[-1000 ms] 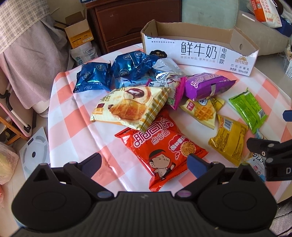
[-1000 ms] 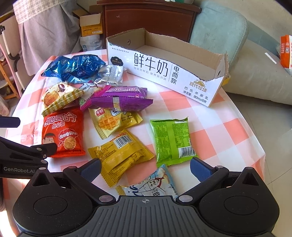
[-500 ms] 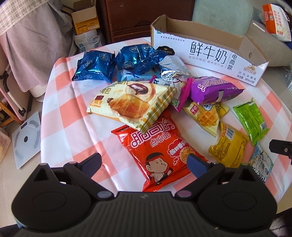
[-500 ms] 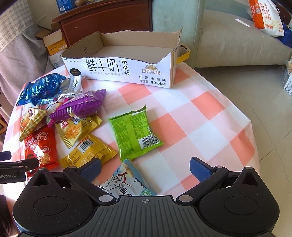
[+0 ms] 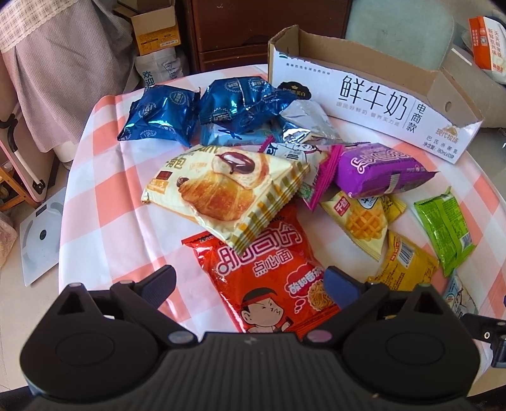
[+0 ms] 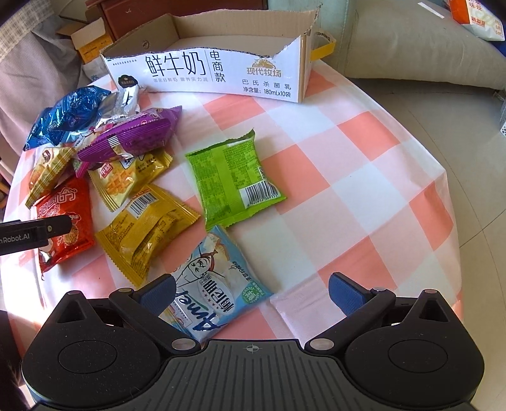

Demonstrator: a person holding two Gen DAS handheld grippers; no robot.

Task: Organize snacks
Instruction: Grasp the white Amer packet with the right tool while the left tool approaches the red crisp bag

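Observation:
Several snack packets lie on a round table with a pink checked cloth [image 6: 363, 177]. An open white milk carton box [image 6: 221, 72] stands at the back; it also shows in the left wrist view [image 5: 373, 104]. My left gripper [image 5: 249, 281] is open above a red noodle packet [image 5: 268, 278], with a croissant packet [image 5: 221, 189] beyond. My right gripper [image 6: 251, 294] is open above a light blue packet [image 6: 212, 284]. A green packet [image 6: 231, 180] and a yellow packet [image 6: 145, 227] lie just ahead.
Blue foil packets [image 5: 177, 110], a silver one [image 5: 303, 123], a purple packet [image 5: 376, 170] and a waffle packet [image 5: 363, 221] crowd the table's back left. A dark wooden cabinet [image 5: 253, 31], cardboard boxes [image 5: 155, 28] and a cushioned seat [image 6: 411, 47] stand behind the table.
Both grippers have moved closer to the table. The right view has swung right and down over the light blue packet. The left gripper has dropped toward the red packet. Both stay open.

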